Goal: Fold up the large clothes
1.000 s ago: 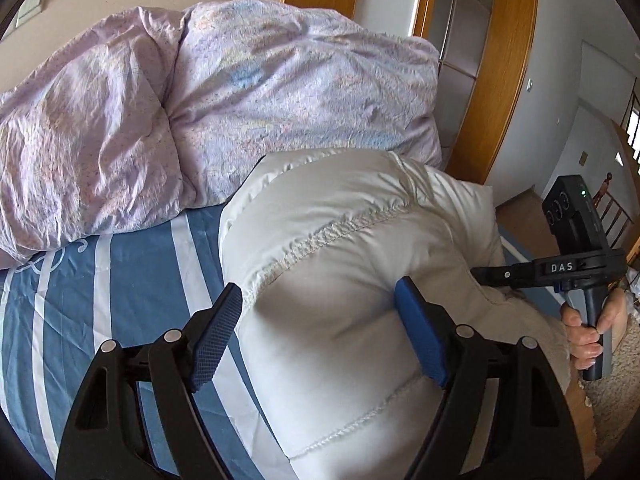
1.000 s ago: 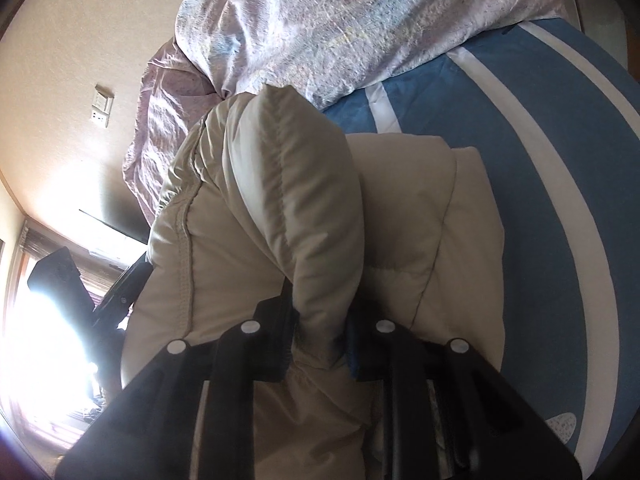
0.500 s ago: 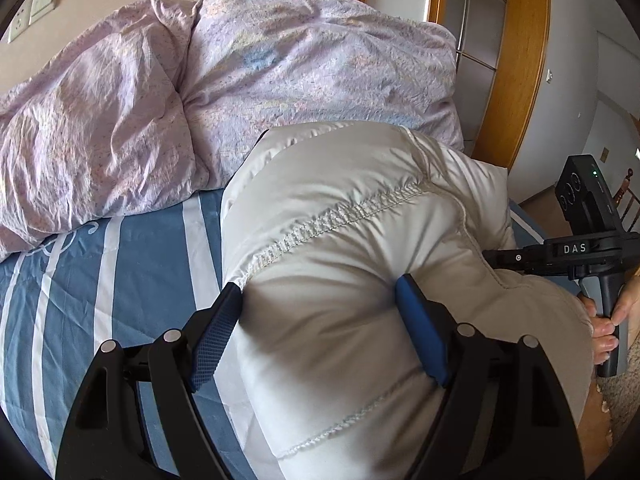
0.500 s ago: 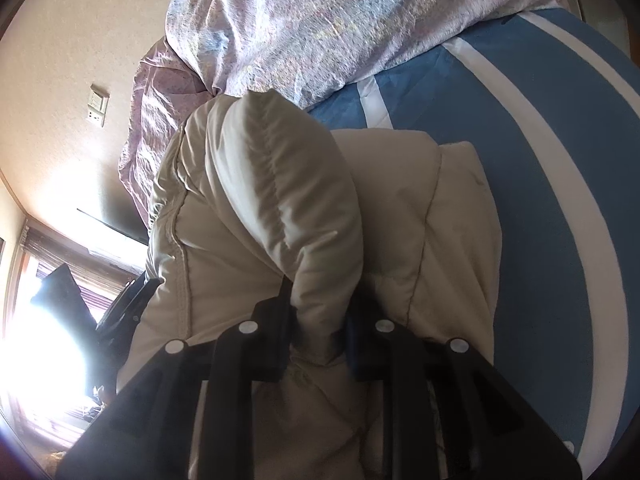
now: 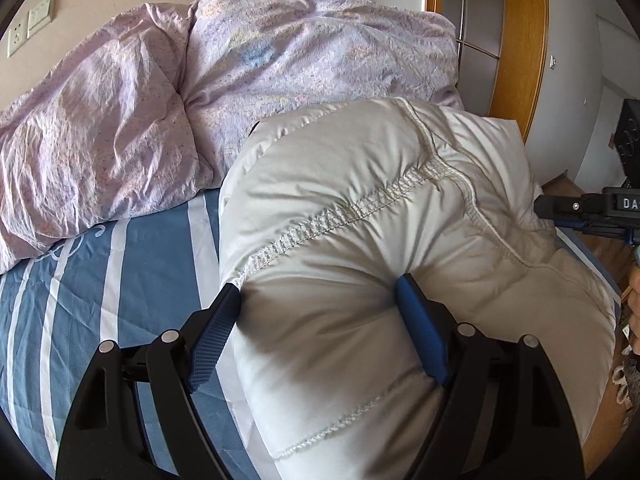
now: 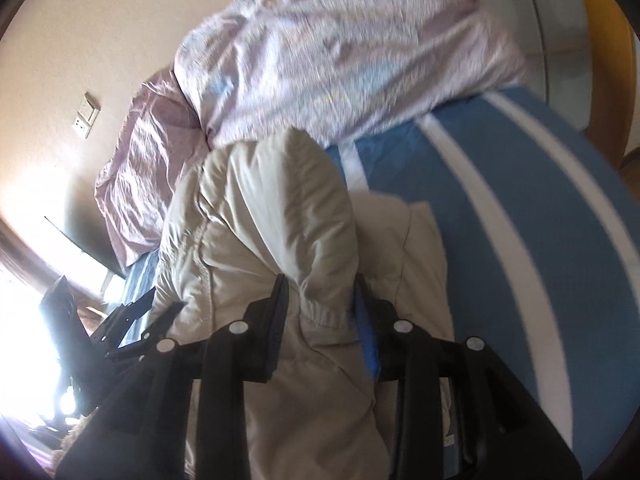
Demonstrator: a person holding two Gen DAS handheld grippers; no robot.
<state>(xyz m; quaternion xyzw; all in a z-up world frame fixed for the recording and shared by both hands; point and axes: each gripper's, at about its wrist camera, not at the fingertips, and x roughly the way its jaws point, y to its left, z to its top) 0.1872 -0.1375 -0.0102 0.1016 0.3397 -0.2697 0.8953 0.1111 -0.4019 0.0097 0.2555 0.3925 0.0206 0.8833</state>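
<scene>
A puffy cream quilted jacket [image 5: 360, 216] lies bunched on the blue striped bed sheet [image 5: 120, 272]. My left gripper [image 5: 320, 304] is wide apart, its blue pads pressing both sides of a thick fold of the jacket. In the right wrist view my right gripper [image 6: 320, 304] has its jaws partly apart around a raised fold of the jacket [image 6: 288, 216], fabric between the pads. The right gripper also shows at the right edge of the left wrist view [image 5: 592, 212].
A crumpled lilac duvet [image 5: 200, 92] is heaped at the head of the bed, just behind the jacket. A wooden door frame [image 5: 520, 40] stands at the far right. The bed's right edge drops to a wooden floor [image 5: 600, 252].
The jacket bundle has been pushed further between the left jaws and towards the duvet. The right jaws have spread wider around the fold, and the right view has swung and blurred.
</scene>
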